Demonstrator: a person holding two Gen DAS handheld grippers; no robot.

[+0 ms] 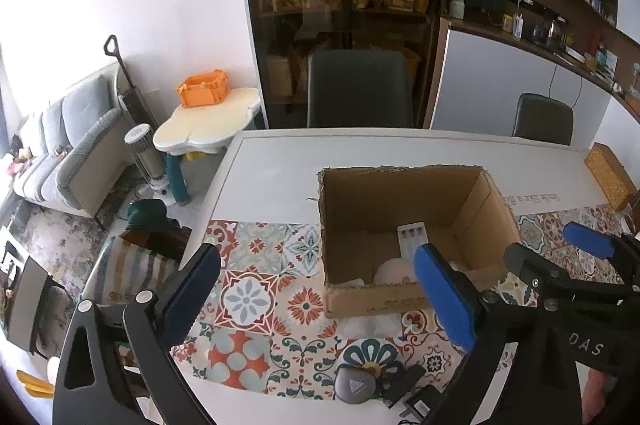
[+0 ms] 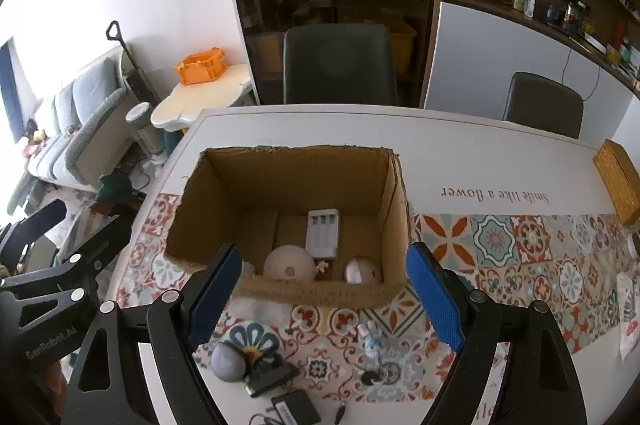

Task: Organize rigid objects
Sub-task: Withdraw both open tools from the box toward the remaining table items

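Note:
An open cardboard box (image 2: 280, 181) stands on the patterned table mat; it also shows in the left wrist view (image 1: 404, 193). Inside lie a white battery charger (image 2: 323, 233), a beige dome (image 2: 289, 263) and a pale round mouse-like object (image 2: 361, 271). In front of the box lie a grey round device (image 2: 228, 361), black adapters with cable (image 2: 280, 389) and a small white-blue figurine (image 2: 371, 343). My right gripper (image 2: 324, 301) is open and empty above these, in front of the box. My left gripper (image 1: 316, 301) is open and empty, left of the box.
A woven yellow box (image 2: 618, 181) sits at the table's right edge. Two dark chairs (image 2: 340, 65) stand behind the table. A sofa (image 1: 68, 149), a small cream table with an orange crate (image 1: 204, 91) and a fan heater stand at the left.

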